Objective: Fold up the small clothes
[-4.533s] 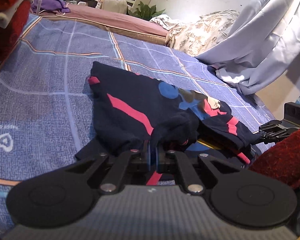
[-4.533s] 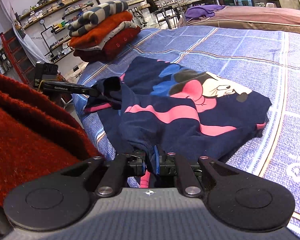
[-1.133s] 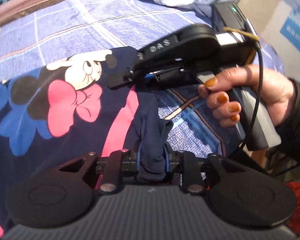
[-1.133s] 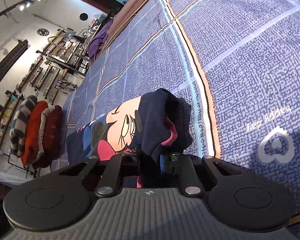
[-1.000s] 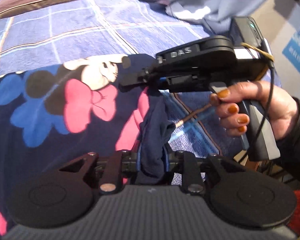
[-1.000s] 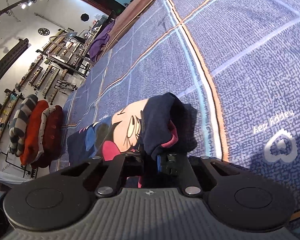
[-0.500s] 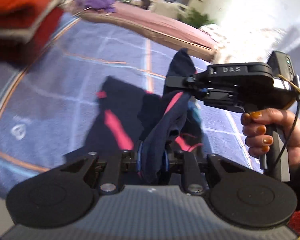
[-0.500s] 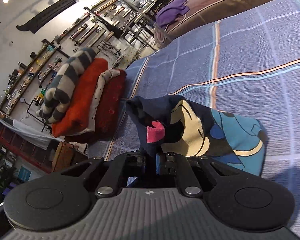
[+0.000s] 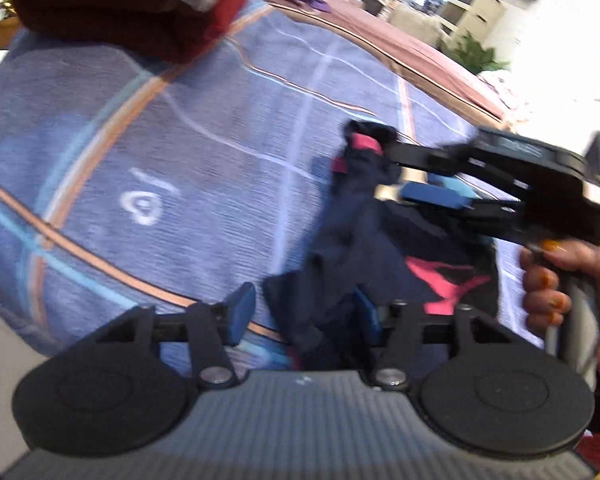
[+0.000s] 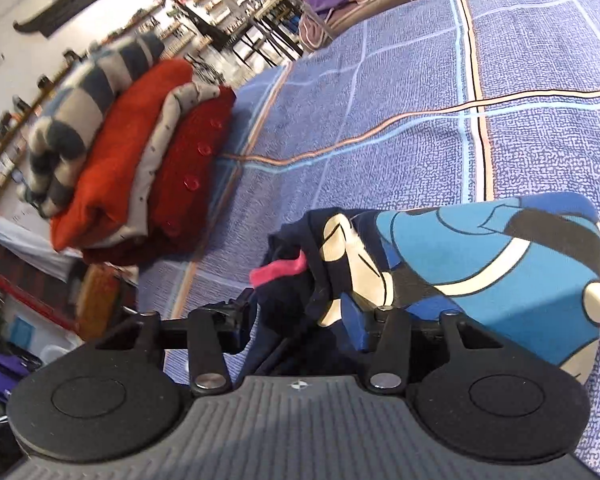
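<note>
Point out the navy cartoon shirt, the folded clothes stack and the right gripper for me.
navy cartoon shirt (image 10: 500,264): right wrist view, on its blue print.
folded clothes stack (image 10: 112,168): right wrist view, on the orange layer.
right gripper (image 9: 404,174): left wrist view, between its open fingertips, cloth lying there.

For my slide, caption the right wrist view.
Open right gripper releasing navy cartoon-print garment onto blue checked bedspread.

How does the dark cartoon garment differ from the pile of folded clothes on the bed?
The dark cartoon garment is one piece, loosely bunched and lying between the jaws of the open right gripper; the pile of folded clothes holds several pieces, neatly stacked and untouched. The garment is navy, blue and pink; the pile is red, grey and striped. Both rest on the blue bedspread.
</note>
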